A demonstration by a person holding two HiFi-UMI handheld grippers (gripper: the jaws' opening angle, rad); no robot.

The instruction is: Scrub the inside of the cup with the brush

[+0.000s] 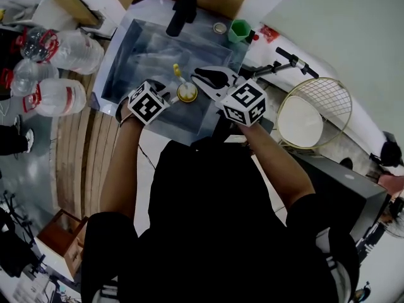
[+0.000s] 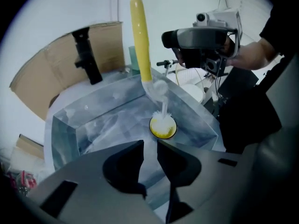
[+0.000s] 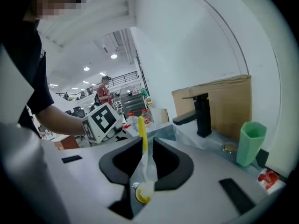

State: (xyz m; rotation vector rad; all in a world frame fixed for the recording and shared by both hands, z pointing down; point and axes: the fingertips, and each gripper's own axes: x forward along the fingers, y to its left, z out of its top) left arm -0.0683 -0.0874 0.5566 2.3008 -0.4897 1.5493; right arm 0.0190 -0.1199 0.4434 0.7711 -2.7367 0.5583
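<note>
Small yellow round cup [image 2: 163, 129], twelve o'clock; yellow-handled white-bristled brush [image 2: 140, 41] standing inside, unheld. My left hand-held gripper [image 2: 150, 143], right hand-held gripper [image 3: 147, 141]: jaws apart, empty. Scrubbing likely unfinished.

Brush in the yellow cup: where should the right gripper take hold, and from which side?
I'd take the brush on its yellow handle, above the cup, coming level from the side of the right gripper, jaws open across it. It stands nearly upright, bristles in the cup, so the handle is clear all round.

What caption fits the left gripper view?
Open left claw faces a yellow cup in the sink, brush standing inside.
</note>
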